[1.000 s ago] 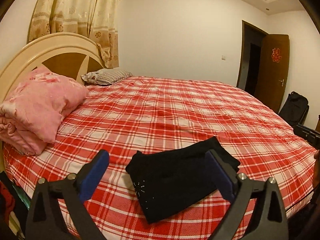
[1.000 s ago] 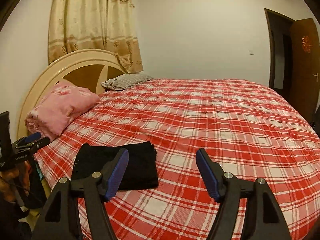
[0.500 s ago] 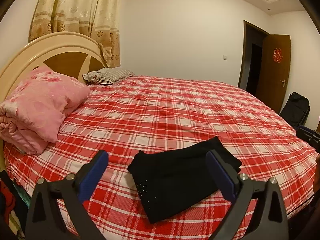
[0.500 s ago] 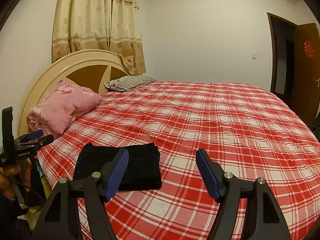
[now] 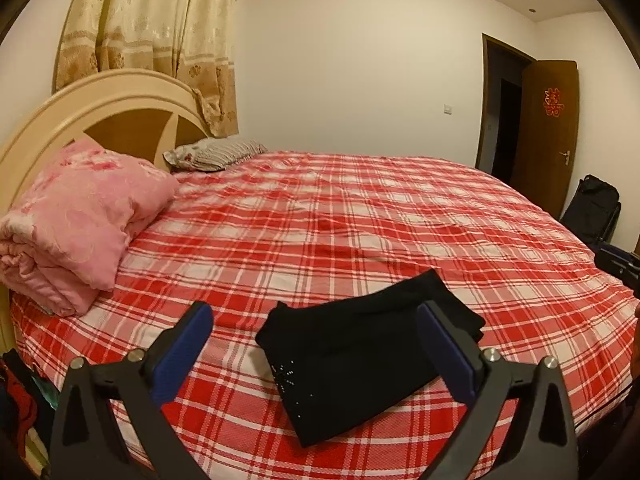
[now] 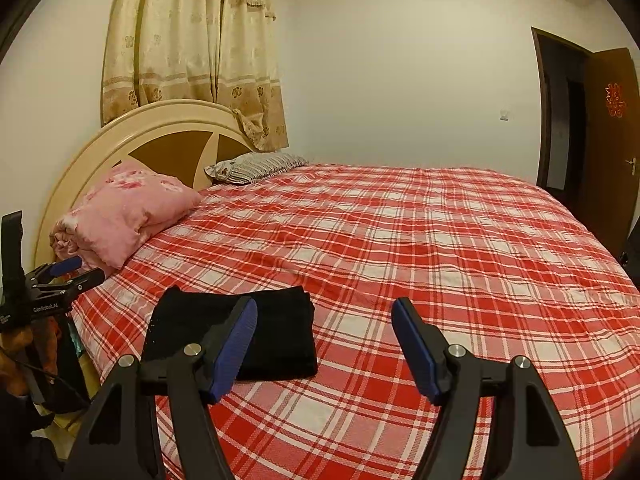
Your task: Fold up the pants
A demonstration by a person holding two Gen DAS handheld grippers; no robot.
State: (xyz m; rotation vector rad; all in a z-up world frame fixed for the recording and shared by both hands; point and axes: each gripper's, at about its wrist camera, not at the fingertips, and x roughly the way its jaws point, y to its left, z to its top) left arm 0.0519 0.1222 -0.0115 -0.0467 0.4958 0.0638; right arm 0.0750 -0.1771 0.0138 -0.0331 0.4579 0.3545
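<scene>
The black pants point(image 5: 352, 348) lie folded into a compact rectangle near the front edge of the bed, with small sparkly studs at one corner. They also show in the right wrist view point(image 6: 276, 332). My left gripper point(image 5: 316, 344) is open and empty, held above and in front of the pants. My right gripper point(image 6: 324, 336) is open and empty, held off to the right of the pants. The left gripper also shows at the left edge of the right wrist view point(image 6: 66, 274).
The bed has a red plaid sheet point(image 5: 360, 216). A folded pink quilt point(image 5: 76, 220) and a striped pillow point(image 5: 216, 154) lie by the cream headboard point(image 5: 104, 100). A dark bag point(image 5: 592, 212) stands by the open brown door point(image 5: 548, 128).
Both grippers have drawn back and risen slightly from the bed. The folded pants have not moved. Both grippers stay open.
</scene>
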